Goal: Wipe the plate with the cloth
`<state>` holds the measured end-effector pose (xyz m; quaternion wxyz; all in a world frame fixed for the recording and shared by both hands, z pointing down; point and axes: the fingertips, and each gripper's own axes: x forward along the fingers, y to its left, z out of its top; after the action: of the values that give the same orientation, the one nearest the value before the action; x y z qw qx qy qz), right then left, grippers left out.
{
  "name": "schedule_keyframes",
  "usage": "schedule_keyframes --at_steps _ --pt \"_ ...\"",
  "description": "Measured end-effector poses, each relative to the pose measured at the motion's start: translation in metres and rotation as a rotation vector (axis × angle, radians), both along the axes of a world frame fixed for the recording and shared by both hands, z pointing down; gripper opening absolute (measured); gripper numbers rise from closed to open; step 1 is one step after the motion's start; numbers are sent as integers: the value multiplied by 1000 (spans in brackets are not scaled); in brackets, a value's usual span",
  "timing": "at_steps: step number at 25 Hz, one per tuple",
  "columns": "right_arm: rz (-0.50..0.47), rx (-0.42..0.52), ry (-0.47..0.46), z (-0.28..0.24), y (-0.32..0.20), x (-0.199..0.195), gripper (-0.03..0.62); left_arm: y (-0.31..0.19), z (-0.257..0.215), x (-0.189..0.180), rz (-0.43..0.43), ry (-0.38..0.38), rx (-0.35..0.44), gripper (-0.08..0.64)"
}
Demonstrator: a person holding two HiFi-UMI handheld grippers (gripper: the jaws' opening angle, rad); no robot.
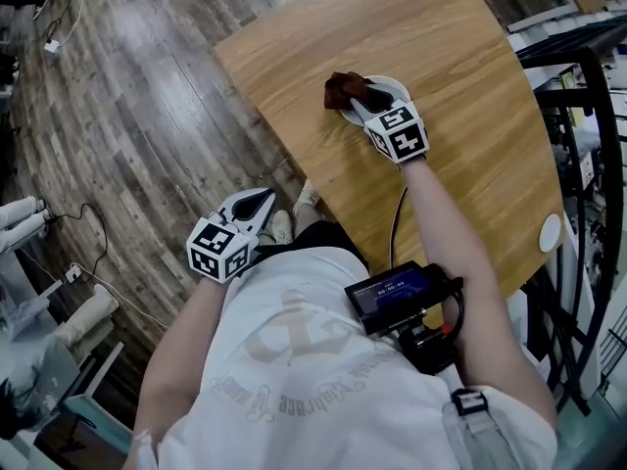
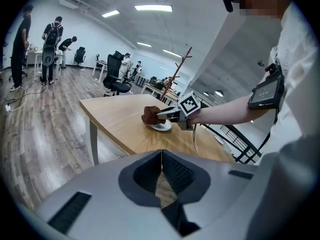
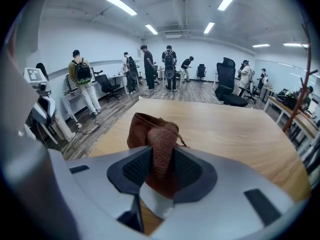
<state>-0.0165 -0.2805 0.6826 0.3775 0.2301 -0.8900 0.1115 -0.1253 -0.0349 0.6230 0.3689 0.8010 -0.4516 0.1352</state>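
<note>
The plate (image 1: 394, 87) lies on the worktop (image 1: 470, 155), toward its far left part. The cloth (image 1: 345, 89) rests on the plate's left side, between the jaws of the right gripper (image 1: 368, 98), which reaches in from the near side. The left gripper (image 1: 257, 204) hangs off the worktop, left of its near edge, above the floor (image 1: 147, 116). A small round disc (image 1: 551, 233) lies at the worktop's right edge, well apart from the plate.

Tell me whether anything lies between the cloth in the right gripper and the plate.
Nothing visible does. The right gripper is shut on the cloth, which is already at the near-left rim of the plate. No other object lies between them.
</note>
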Motion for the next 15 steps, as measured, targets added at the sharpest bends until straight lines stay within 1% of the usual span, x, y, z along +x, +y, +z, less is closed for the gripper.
schedule_keyframes --at_steps 4,6,9,15 --pt "-60 2 17 2 29 13 126 0 0 4 26 8 7 12" --pt "-59 9 30 3 36 27 126 -1 1 6 44 10 9 14" --pt "3 19 50 3 34 56 126 -3 1 8 73 11 12 12" --pt "189 69 120 -2 2 120 126 -6 -2 21 135 12 23 14"
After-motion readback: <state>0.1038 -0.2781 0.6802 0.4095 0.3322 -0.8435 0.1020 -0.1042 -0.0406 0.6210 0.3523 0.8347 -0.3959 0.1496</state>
